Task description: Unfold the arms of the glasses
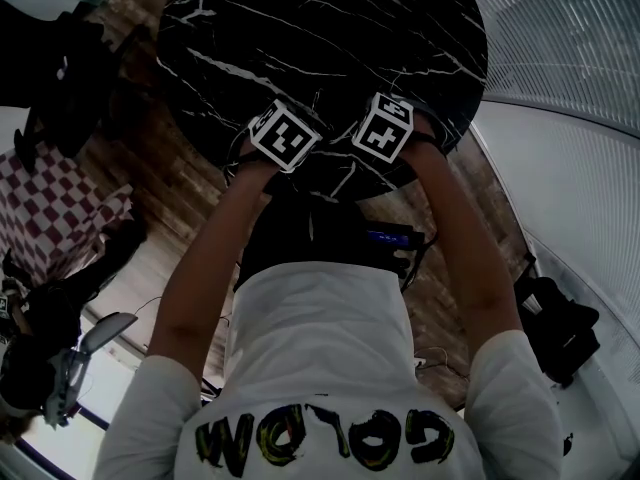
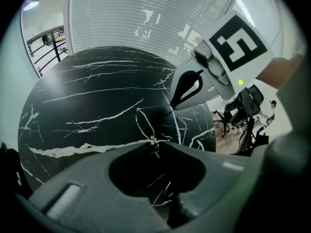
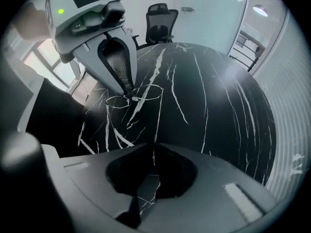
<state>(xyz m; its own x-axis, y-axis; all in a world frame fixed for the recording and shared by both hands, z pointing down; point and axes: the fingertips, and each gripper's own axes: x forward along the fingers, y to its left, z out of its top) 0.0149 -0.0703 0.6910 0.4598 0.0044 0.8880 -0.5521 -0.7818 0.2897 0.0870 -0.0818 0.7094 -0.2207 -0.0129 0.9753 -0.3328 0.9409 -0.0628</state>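
Bare forearms (image 1: 200,278) stretched over the near edge of the black table (image 1: 300,28), where the left gripper (image 3: 127,93) pinched the wire glasses (image 3: 138,97) at the bridge to steady them while the right gripper (image 2: 174,103), jaws closed, seemingly gripped one arm's tip.

I see a round, white-veined black marble bench (image 1: 330,48); thin wire-rimmed glasses (image 3: 141,93) sit low over it, contact unclear.

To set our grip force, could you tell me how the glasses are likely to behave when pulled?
The glasses are thin wire rims, so probably very light and easily bent. The table looks polished, so they would likely slide if pushed. The left gripper, shut at the bridge, probably steadies them.
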